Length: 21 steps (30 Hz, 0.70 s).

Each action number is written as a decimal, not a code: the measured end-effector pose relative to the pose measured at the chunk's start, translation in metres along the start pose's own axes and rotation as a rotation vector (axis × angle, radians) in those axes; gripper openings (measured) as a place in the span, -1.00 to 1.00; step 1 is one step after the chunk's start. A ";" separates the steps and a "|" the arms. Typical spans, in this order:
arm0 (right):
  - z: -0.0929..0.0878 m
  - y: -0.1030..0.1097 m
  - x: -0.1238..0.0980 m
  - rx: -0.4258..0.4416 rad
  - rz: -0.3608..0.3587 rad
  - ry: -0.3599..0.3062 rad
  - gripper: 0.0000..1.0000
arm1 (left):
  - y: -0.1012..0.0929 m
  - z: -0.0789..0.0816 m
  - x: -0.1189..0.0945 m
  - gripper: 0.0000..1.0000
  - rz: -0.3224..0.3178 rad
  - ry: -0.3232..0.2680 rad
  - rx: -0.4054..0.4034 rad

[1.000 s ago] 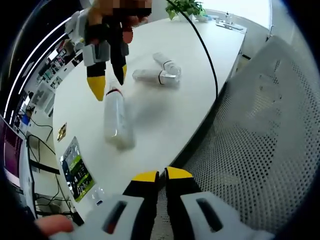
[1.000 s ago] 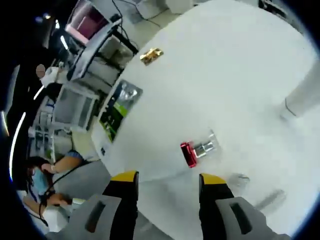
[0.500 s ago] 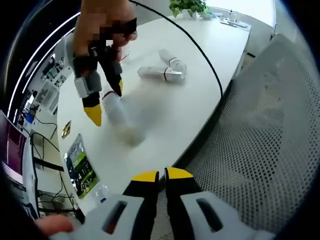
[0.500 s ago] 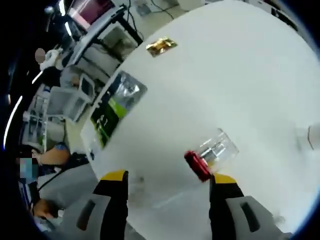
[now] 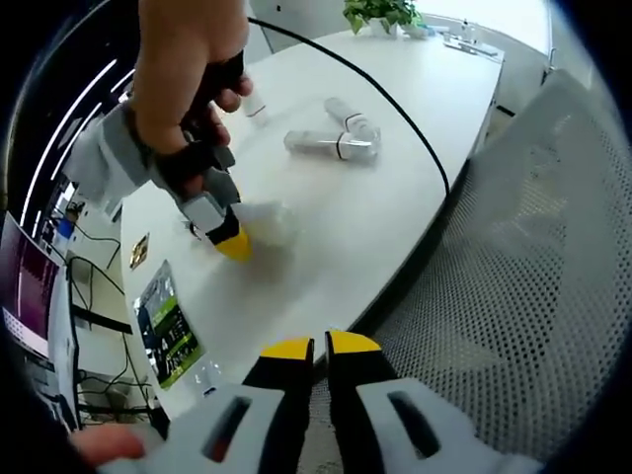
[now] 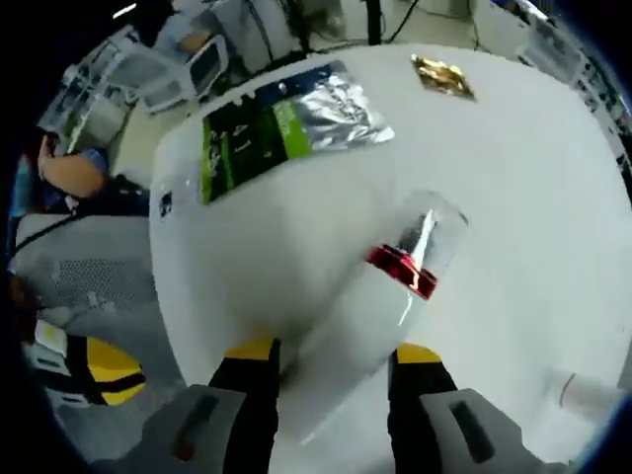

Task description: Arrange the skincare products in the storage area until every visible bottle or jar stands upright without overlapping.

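Since a second ago the right gripper [image 6: 326, 357] has closed in on the white bottle [image 6: 370, 306] with the red band, now lying between its jaws on the white table [image 6: 513, 197]. Two clear tubes [image 5: 336, 133] lie farther back. Left gripper [image 5: 318, 346] jaws are closed, empty.

A white table [image 5: 415, 168] sits beside a grey mesh chair [image 5: 523, 296], with a potted plant [image 5: 380, 12] at its far end.

Bottle [image 6: 380, 296] base hidden between right tongs [image 6: 329, 354]; blurred.
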State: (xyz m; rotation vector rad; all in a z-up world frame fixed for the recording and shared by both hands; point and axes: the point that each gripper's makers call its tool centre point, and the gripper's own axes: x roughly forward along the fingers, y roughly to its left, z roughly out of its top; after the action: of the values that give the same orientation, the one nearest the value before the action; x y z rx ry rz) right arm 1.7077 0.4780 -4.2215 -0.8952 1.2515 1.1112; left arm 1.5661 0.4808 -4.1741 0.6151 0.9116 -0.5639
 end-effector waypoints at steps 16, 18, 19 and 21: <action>-0.010 -0.005 -0.003 0.271 0.110 -0.227 -0.55 | 0.005 0.001 -0.001 -1.00 0.021 -0.006 -0.009; -0.012 -0.005 -0.006 0.356 0.138 -0.273 -0.55 | 0.006 0.003 -0.003 -1.00 0.026 -0.021 -0.022; -0.014 -0.003 -0.008 0.404 0.153 -0.301 -0.55 | 0.007 0.004 -0.003 -1.00 0.027 -0.027 -0.031; -0.017 -0.002 -0.013 0.501 0.192 -0.363 -0.55 | 0.010 0.007 -0.005 -1.00 0.032 -0.049 -0.050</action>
State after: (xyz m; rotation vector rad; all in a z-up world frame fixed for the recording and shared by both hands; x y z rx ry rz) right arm 1.7058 0.4594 -4.2106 -0.1886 1.2436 0.9867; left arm 1.5741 0.4836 -4.1645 0.5681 0.8661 -0.5237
